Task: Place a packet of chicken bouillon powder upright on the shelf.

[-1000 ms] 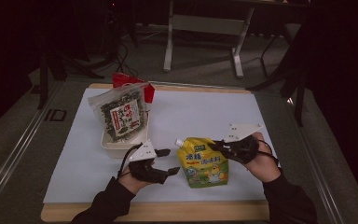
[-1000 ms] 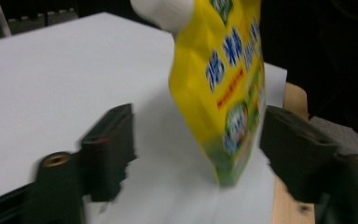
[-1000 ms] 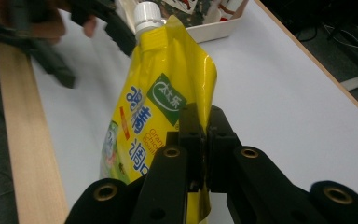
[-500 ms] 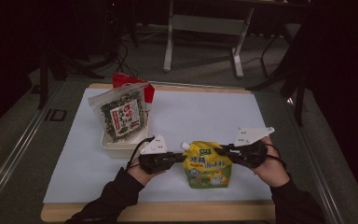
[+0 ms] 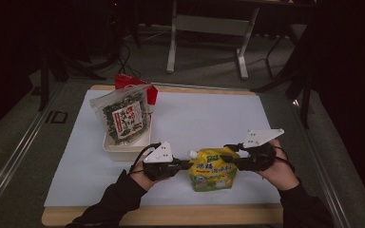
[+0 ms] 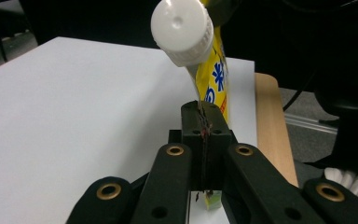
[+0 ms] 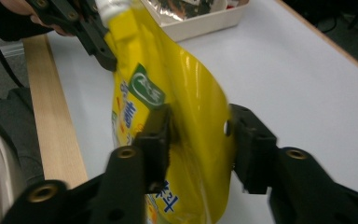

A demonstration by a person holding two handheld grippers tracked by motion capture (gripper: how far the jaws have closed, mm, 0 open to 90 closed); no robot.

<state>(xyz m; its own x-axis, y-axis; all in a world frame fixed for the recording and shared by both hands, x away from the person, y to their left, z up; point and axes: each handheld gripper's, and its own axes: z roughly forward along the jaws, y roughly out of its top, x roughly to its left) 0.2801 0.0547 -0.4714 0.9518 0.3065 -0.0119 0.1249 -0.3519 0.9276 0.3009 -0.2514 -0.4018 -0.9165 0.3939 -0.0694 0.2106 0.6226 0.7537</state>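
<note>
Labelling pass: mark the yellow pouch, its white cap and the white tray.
yellow pouch (image 5: 212, 172), high view, on the printed front.
white cap (image 6: 182, 28), left gripper view, on the round top face.
white tray (image 5: 123, 148), high view, on the near wall.

Wood-edged table (image 5: 123, 217) w/ white mat (image 5: 209, 118), white tray (image 5: 123, 149), yellow pouch (image 5: 214, 171)
</note>
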